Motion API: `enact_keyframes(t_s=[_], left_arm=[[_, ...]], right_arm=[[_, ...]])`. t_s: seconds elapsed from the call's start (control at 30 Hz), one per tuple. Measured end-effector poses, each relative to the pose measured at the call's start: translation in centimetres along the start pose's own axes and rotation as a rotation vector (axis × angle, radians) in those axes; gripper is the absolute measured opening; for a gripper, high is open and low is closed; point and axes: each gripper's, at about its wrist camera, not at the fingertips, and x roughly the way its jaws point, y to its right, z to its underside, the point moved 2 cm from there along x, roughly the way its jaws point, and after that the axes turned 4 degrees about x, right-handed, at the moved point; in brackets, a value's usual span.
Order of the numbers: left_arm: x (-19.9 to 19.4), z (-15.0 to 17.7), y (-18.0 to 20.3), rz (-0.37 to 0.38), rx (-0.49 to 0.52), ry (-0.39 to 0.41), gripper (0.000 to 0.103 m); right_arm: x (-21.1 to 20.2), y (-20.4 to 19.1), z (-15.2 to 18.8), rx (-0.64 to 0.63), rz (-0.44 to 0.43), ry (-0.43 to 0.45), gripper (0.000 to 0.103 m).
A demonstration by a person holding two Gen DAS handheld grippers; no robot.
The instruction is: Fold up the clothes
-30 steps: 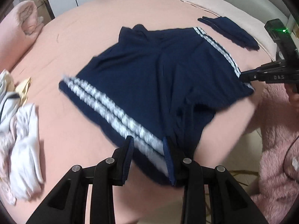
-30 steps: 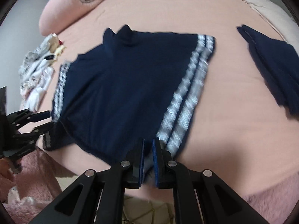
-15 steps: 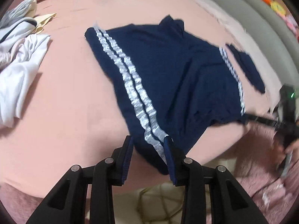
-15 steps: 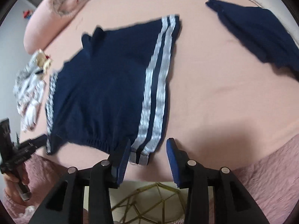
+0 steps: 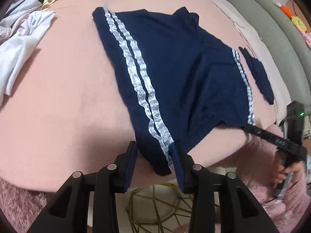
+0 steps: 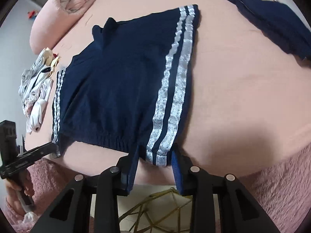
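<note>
A pink bedsheet (image 5: 68, 97) fills both views, with the navy shorts (image 5: 184, 73) spread flat across its middle, waistband at the lower edge of the frame. Both grippers point steeply down at the waistband corners. The left gripper (image 5: 154, 165) has its jaws apart around the striped corner at lower centre. The right gripper (image 6: 155, 167) straddles the other striped corner, its jaws closing but not yet pressing the cloth. A second ago the right jaws were clamped on that hem, and half a second ago they stood wider. The left view has rolled since a second ago.
</note>
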Motion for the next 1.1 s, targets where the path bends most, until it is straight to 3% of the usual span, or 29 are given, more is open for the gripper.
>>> enact_keyframes(t_s=[0.03, 0.07, 0.23, 0.33, 0.47, 0.6, 0.67, 0.73, 0.77, 0.87, 0.9, 0.93, 1.03, 1.1], left_arm=[[-0.7, 0.2, -0.1, 0.005, 0.001, 0.006, 0.008], [-1.1, 0.1, 0.0, 0.001, 0.013, 0.011, 0.005], [-4.1, -1.1, 0.7, -0.025, 0.092, 0.035, 0.004], [-4.4, -1.1, 0.8, -0.032, 0.130, -0.010, 0.004], [-1.6, 0.5, -0.5, -0.048, 0.131, -0.136, 0.008], [-3.3, 0.8, -1.0, -0.058, 0.107, -0.136, 0.011], [-5.0, 0.7, -0.6, -0.138, 0.149, -0.107, 0.017], [-6.9, 0.4, 0.5, -0.358, 0.268, -0.039, 0.018], [-7.2, -0.1, 1.2, -0.389, 0.308, -0.010, 0.017], [-7.5, -1.5, 3.4, -0.334, 0.382, 0.053, 0.018], [-7.0, -2.0, 4.4, -0.297, 0.407, 0.068, 0.018], [-6.0, -2.4, 5.4, -0.263, 0.430, 0.071, 0.018], [0.7, -4.2, 8.7, -0.173, 0.451, -0.008, 0.018], [2.9, -3.5, 8.0, -0.208, 0.463, -0.097, 0.018]], right_arm=[[-0.4, 0.1, 0.0, 0.004, -0.008, 0.005, 0.012], [-0.9, 0.2, 0.0, 0.016, -0.022, 0.012, 0.009], [-4.3, -0.5, -0.2, 0.046, -0.084, 0.089, 0.008], [-5.1, -1.4, -0.4, 0.036, -0.114, 0.114, 0.008], [-1.9, -0.1, 0.5, 0.088, -0.064, 0.025, 0.009], [-0.4, 0.6, 0.9, 0.119, -0.029, -0.043, 0.013], [-1.5, 0.2, 0.6, 0.092, -0.011, -0.030, 0.016], [-2.6, -0.6, 0.2, 0.031, 0.112, 0.020, 0.017], [-3.3, -1.1, 0.0, -0.003, 0.187, 0.051, 0.018], [-4.3, -3.1, -1.1, -0.096, 0.380, 0.157, 0.018], [-4.1, -4.0, -1.5, -0.116, 0.365, 0.165, 0.018], [-3.7, -4.8, -1.8, -0.123, 0.298, 0.142, 0.018], [-2.6, -7.5, -2.5, -0.143, 0.118, 0.130, 0.018], [-1.2, -7.2, -2.2, -0.195, 0.136, 0.085, 0.018]])
